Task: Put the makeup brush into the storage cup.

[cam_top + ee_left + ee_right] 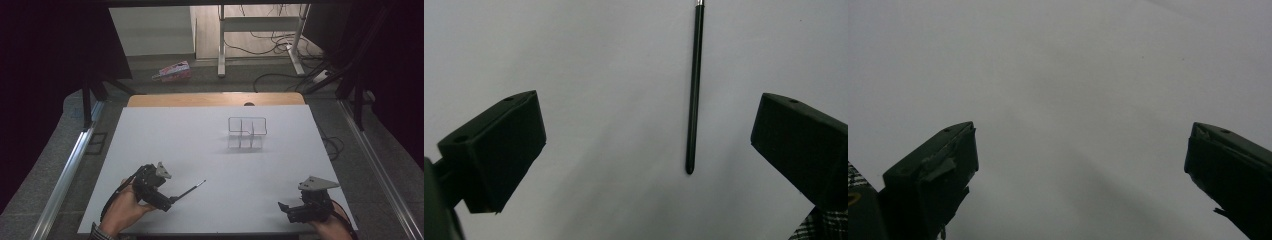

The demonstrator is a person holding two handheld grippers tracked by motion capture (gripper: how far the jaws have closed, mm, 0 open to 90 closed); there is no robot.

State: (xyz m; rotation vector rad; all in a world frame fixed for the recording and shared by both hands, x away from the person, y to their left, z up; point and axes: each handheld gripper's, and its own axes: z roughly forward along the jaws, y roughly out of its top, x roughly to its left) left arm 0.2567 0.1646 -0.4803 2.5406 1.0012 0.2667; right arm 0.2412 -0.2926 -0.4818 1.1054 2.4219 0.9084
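Two tools were in play, one per hand. Left tool (172,199) sat at the near left of the white table (200,145), jaws spread wide with nothing between them. In the left gripper view that left tool (644,140) had its jaws far apart, and the thin black pen (694,90) lay flat on the table in the gap between them, closer to the right-hand jaw but touching neither. From the high view the pen (192,189) ran from just beside the jaw tips out toward the table's middle, silvery tip at the far end.

Right tool (286,209) was over at the near right corner, well apart from the pen, jaws also wide open and empty; the right gripper view had the right tool (1080,165) over bare table.

Further out, a clear divided organizer (246,133) stood upright past the middle of the table, well away from both tools. Beyond the table, a pink box (174,71) lay on the floor near a desk frame (260,30).
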